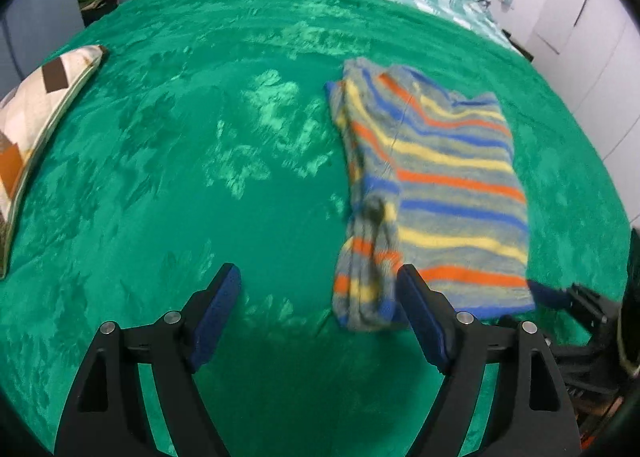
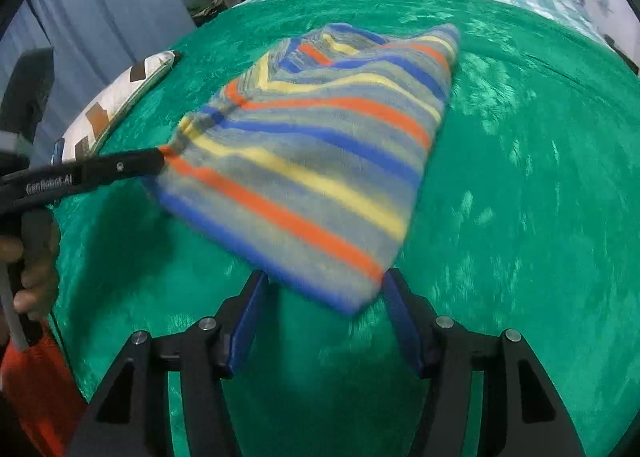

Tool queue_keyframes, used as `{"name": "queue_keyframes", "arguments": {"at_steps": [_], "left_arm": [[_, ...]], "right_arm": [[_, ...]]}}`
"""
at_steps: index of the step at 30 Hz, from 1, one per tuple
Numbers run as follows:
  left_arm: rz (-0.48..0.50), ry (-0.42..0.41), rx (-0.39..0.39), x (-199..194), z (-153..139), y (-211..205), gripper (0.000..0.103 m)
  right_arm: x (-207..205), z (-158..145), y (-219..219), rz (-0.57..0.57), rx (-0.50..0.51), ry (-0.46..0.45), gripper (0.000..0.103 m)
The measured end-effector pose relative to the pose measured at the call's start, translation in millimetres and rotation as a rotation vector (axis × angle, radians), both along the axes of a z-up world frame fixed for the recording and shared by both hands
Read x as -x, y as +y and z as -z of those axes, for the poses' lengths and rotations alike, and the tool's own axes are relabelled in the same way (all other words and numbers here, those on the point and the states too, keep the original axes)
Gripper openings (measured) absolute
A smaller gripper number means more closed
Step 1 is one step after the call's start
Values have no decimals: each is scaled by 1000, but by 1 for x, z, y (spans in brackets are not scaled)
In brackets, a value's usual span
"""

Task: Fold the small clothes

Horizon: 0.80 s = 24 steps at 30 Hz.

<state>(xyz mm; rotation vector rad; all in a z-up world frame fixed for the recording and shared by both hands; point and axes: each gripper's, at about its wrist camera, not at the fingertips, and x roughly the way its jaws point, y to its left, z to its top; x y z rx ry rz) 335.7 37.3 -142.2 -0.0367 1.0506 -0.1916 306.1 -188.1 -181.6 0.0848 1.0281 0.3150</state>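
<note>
Blurring softens the striped garment [image 1: 436,185] in both wrist views, so its seams and exact folds are hard to make out, though it lies folded on the green blanket [image 1: 180,161]. At the far left a patterned pillow [image 1: 36,109] is cut off by the lens edge. Seen from its own camera, the left gripper [image 1: 320,297] points steeply down over the blanket with its jaws spread wide; nothing sits between the blue pads, and the garment's bunched near-left corner lies just beside the right-hand pad. From the right wrist, that gripper's black finger [image 2: 116,169] reaches in from the left and its tip meets the garment's gathered corner; a hand [image 2: 34,253] grips the handle, half cut off. The right gripper [image 2: 324,305] also tilts down, jaws parted, the garment's near corner lying between them; whether the pads press it is hard to tell through the blur
</note>
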Motion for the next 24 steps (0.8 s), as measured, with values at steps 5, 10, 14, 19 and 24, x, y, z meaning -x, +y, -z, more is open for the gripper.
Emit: {"name": "queue_keyframes", "arguments": {"at_steps": [5,10,14,19,24], "left_arm": [[-6,-29,-35,6,-10,-1,82],[2,-52,-64,6,-17,-4,82],[16,-61,-91,6,-19,-9,82],[42,-47,15,-3,-24,0,84],[-18,26,265,-48,-8,18,95]], "right_arm": [[15,-12,-5,23,-36,-10,60],[22,-18,-14,47,-42,-19,60],[26,-18,-21,63,-51,-11,60],[22,-23,-34,66,-92,-27,65],[-29,-27,-81,196,-283,-66,83]]}}
